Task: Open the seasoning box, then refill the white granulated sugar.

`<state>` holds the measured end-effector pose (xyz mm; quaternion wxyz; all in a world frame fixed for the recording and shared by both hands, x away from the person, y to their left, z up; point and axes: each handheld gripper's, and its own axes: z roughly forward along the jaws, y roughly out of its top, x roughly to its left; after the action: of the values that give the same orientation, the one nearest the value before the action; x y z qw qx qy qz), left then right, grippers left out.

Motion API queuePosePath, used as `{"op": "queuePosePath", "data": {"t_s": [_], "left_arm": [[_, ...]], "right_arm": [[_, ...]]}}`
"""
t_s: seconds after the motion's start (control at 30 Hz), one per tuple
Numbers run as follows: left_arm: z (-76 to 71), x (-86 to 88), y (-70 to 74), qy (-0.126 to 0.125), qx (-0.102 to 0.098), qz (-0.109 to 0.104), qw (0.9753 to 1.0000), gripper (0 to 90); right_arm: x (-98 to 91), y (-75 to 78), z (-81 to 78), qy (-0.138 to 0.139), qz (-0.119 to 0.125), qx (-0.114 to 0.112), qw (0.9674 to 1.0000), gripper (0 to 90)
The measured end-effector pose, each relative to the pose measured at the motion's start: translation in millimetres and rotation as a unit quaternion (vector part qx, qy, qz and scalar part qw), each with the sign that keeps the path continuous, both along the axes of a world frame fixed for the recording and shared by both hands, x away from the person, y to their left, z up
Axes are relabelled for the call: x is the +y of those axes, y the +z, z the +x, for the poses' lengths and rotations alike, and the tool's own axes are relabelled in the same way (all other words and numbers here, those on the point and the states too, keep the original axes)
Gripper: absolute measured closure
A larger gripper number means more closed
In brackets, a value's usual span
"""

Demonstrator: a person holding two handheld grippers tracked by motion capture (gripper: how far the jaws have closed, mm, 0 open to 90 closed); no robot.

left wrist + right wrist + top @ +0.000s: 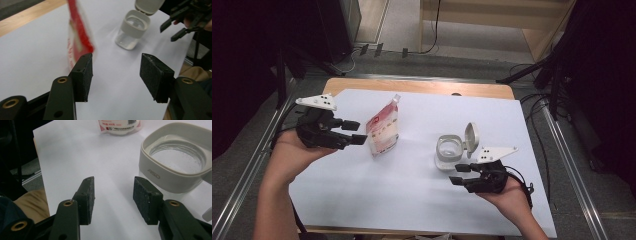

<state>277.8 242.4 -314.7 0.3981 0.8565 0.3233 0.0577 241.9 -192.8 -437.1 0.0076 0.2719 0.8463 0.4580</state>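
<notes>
pouch (383, 131) stands upright on white sheet (412, 190), left of centre. left gripper (358, 132) just beside it, jaws apart, nothing between. jar (449, 151) to the right, lid (471, 138) flipped up. right gripper (459, 174) near jar, jaws apart, empty.

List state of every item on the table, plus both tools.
Pouch: upright, spout at top, free of both tools.
Container: upright, lid flipped open, looks empty.
Left tool: open, nothing between pads, beside pouch.
Right tool: open, empty, beside container.
</notes>
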Motion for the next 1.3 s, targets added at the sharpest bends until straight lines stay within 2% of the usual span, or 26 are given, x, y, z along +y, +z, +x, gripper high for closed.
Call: {"op": "queuePosePath", "data": {"t_s": [0.13, 0.17, 0.23, 0.4, 0.53, 0.67, 0.7, 0.77, 0.8, 0.87, 0.9, 1.0, 1.13, 1.3], "left_arm": [[2.4, 8.2, -5.7, 0.022, -0.012, 0.010, 0.9996, 43.6], [3.9, 8.9, -7.7, 0.020, -0.008, 0.009, 0.9997, 43.1], [6.7, 7.0, -13.2, 0.021, -0.016, 0.008, 0.9996, 40.9], [16.1, -5.1, -22.7, 0.012, -0.003, 0.013, 0.9998, 37.2], [26.0, -14.2, -34.7, 0.030, 0.008, 0.013, 0.9994, 38.0], [34.5, -21.3, -44.8, 0.027, 0.013, 0.017, 0.9994, 39.9], [36.1, -23.3, -46.3, 0.027, 0.020, 0.015, 0.9993, 39.9], [38.2, -27.2, -48.7, 0.028, 0.018, 0.017, 0.9993, 40.5], [39.3, -28.6, -49.7, 0.030, 0.013, 0.021, 0.9992, 41.4], [41.4, -30.0, -52.0, 0.034, 0.010, 0.018, 0.9992, 43.5], [43.0, -31.1, -54.6, 0.037, 0.010, 0.008, 0.9992, 45.0], [45.4, -33.4, -57.0, 0.044, 0.019, 0.011, 0.9988, 52.5], [47.1, -34.2, -59.5, 0.059, 0.016, 0.005, 0.9981, 59.8], [49.1, -35.5, -66.7, 0.075, 0.011, 0.011, 0.9970, 71.6]], "right_arm": [[0.8, -0.2, 0.3, 0.000, -0.001, -0.001, 1.0000, 52.5], [1.2, -0.3, 0.5, 0.001, -0.001, -0.001, 1.0000, 52.5], [2.1, -0.2, 0.3, 0.001, -0.001, 0.001, 1.0000, 52.4], [4.6, -0.9, 0.8, 0.003, -0.002, -0.001, 1.0000, 52.1], [6.3, -2.3, 1.3, 0.003, -0.003, -0.005, 1.0000, 51.8], [7.7, -3.1, 1.9, 0.001, -0.006, -0.006, 1.0000, 51.5], [8.4, -3.4, 2.1, 0.001, -0.006, -0.006, 1.0000, 51.6], [9.6, -3.4, 2.2, 0.001, -0.005, -0.006, 1.0000, 51.6], [10.1, -3.6, 2.2, 0.001, -0.005, -0.006, 1.0000, 51.6], [11.0, -4.0, 2.5, 0.002, -0.006, -0.007, 1.0000, 51.5], [11.2, -4.1, 2.4, 0.002, -0.007, -0.007, 1.0000, 51.4], [11.8, -4.5, 2.5, 0.002, -0.007, -0.008, 0.9999, 51.4], [12.3, -5.1, 2.9, 0.002, -0.007, -0.009, 0.9999, 51.4], [13.1, -6.6, 2.8, 0.002, -0.009, -0.007, 0.9999, 51.4]]}}
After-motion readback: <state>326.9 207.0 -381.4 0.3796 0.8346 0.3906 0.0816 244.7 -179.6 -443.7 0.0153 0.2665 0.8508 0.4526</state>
